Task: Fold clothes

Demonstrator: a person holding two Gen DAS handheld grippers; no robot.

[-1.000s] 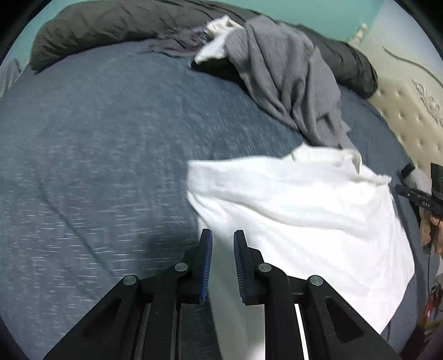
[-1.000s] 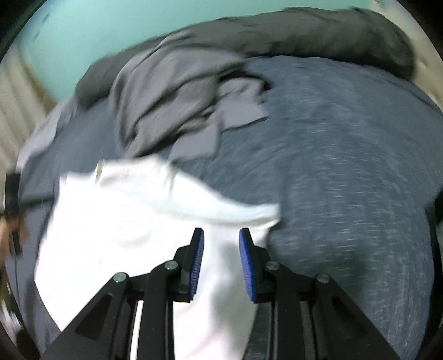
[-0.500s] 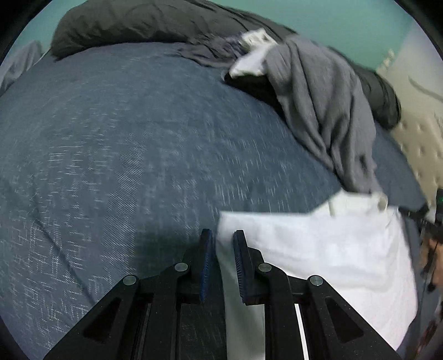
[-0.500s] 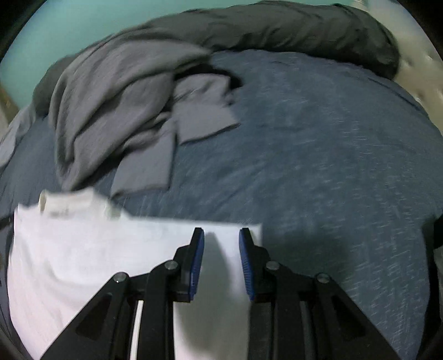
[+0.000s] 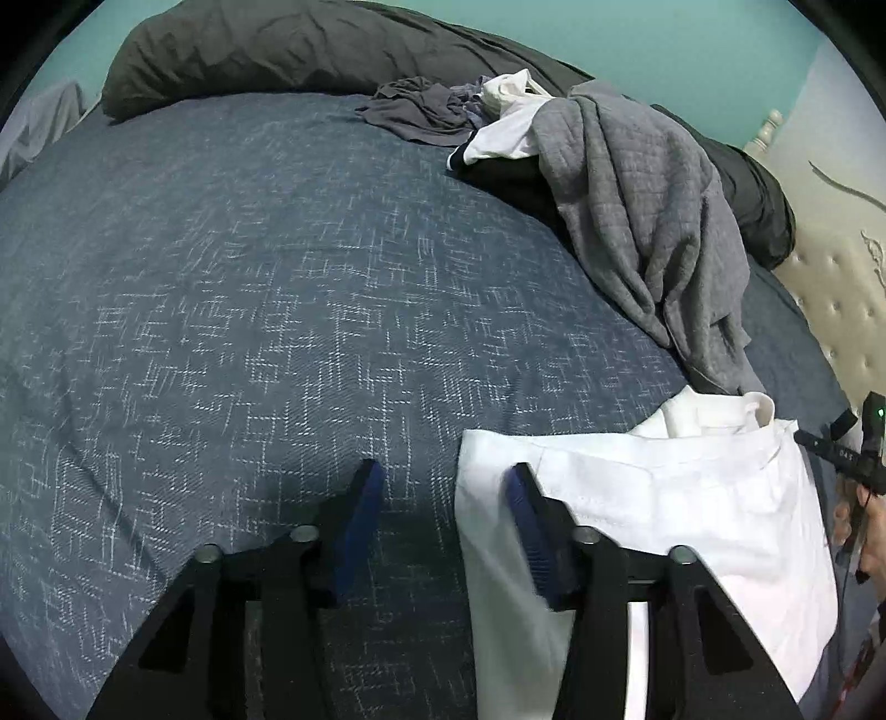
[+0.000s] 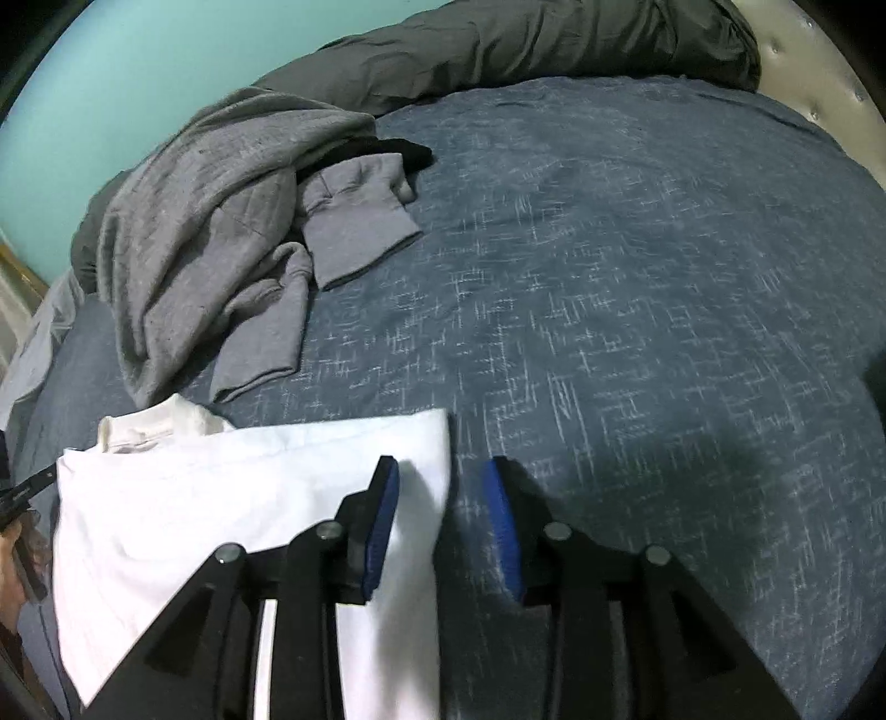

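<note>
Blue-grey woven cloth covers the bed (image 5: 232,310), which fills most of both views. In the left wrist view, the left gripper (image 5: 443,498) hovers low over the bed with its jaws spread wide and nothing between them; its left pad lies over bare cover and its right pad over the left edge of the white shirt (image 5: 664,515). The shirt lies flat, folded, near the bottom right, its collar toward the headboard (image 5: 830,293). Past it, a grey sweater (image 5: 637,210) is draped over a heap of dark and white clothes (image 5: 470,116), with a dark duvet (image 5: 288,50) bunched along the far side.

In the right wrist view, the shirt (image 6: 221,498) sits at the lower left, and the sweater (image 6: 221,221) is crumpled just beyond its collar. The right gripper (image 6: 443,498) straddles the shirt's right edge, jaws wide apart and gripping nothing: the left pad over white fabric, the right pad over the bed (image 6: 637,277). The duvet (image 6: 526,44) runs along the top.
</note>
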